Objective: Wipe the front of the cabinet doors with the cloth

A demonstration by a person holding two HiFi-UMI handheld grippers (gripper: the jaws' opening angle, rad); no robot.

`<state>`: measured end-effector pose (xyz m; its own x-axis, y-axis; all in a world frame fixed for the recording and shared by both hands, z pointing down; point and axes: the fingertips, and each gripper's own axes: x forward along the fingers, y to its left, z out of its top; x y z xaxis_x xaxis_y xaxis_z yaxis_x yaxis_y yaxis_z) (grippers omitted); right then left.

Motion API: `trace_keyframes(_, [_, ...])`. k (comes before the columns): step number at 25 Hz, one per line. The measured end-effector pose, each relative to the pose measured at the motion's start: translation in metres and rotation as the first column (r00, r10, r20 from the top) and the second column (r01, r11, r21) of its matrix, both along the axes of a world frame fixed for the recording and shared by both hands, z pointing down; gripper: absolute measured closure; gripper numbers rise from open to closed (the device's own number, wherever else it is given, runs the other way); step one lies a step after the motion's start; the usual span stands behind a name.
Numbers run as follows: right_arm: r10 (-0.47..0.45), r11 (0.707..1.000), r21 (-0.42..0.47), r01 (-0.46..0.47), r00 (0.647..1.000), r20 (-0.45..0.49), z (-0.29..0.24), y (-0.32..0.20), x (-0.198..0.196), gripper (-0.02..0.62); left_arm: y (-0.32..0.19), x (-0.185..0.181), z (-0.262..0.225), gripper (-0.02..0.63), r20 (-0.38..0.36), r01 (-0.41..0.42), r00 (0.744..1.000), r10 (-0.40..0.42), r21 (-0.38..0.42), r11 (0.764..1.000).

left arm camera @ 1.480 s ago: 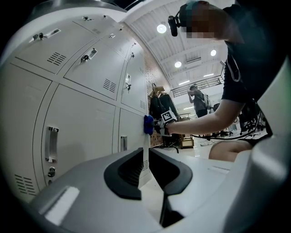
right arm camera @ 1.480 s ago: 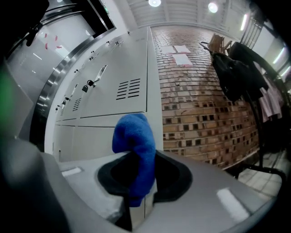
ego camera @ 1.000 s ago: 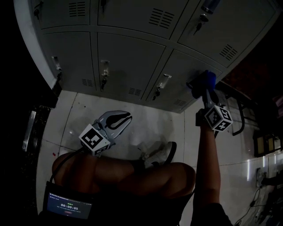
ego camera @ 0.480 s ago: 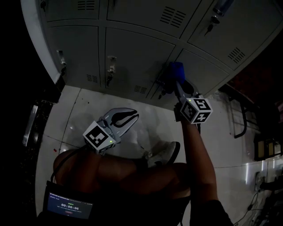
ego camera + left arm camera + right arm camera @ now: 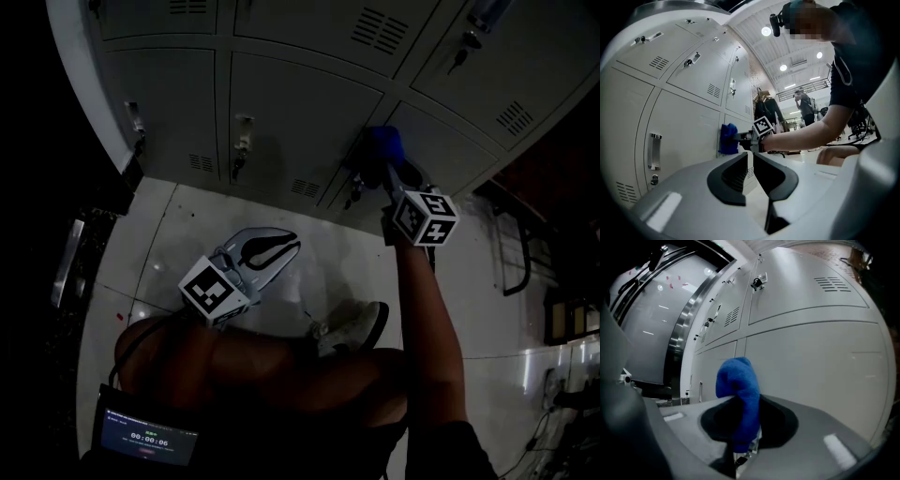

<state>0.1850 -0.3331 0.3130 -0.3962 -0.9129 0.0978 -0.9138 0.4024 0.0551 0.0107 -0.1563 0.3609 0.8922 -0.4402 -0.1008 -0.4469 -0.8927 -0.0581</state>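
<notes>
1. A bright blue cloth (image 5: 384,145), thick and fuzzy and bunched into a rounded wad, is pressed flat against the pale grey cabinet doors (image 5: 281,112) in the lower row, just beside a door latch (image 5: 354,190).
2. The right gripper (image 5: 382,167) has its jaws clamped on the cloth's lower part. In the right gripper view the wad (image 5: 738,397) bulges up above the right gripper's (image 5: 740,427) jaws, in front of the door (image 5: 811,357).
3. The left gripper (image 5: 284,247) hangs low over the pale tiled floor (image 5: 187,225), clear of the doors, its jaws brought together with nothing between them. Its own view looks over the closed tips (image 5: 752,157) toward the cloth (image 5: 727,139).
4. A second ago the cloth sat further right on the same door. It has since slid left to the latch side, with little change over the last half second. The left gripper has barely shifted.
</notes>
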Motion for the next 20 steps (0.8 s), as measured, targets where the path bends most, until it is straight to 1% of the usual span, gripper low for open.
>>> trace_keyframes(5, [0.052, 0.999, 0.011, -0.052, 0.999, 0.006, -0.002, 0.005, 0.025, 0.514, 0.0, 0.0, 0.002, 0.561, 0.007, 0.004, 1.0, -0.004, -0.01, 1.0])
trace_keyframes(12, [0.155, 0.988, 0.012, -0.155, 0.988, 0.019, -0.001, 0.017, 0.082, 0.514, -0.001, -0.001, 0.002, 0.561, 0.011, 0.002, 1.0, -0.002, -0.016, 1.0])
trace_keyframes(16, [0.227, 0.974, 0.015, -0.228, 0.973, 0.044, 0.0, 0.024, 0.12, 0.514, -0.001, 0.0, 0.004, 0.561, 0.013, 0.003, 1.0, -0.003, -0.018, 1.0])
trace_keyframes(20, [0.31, 0.95, 0.014, -0.312, 0.948, 0.078, 0.0, 0.033, 0.163, 0.514, -0.002, 0.0, 0.005, 0.561, 0.018, 0.005, 1.0, -0.005, -0.022, 1.0])
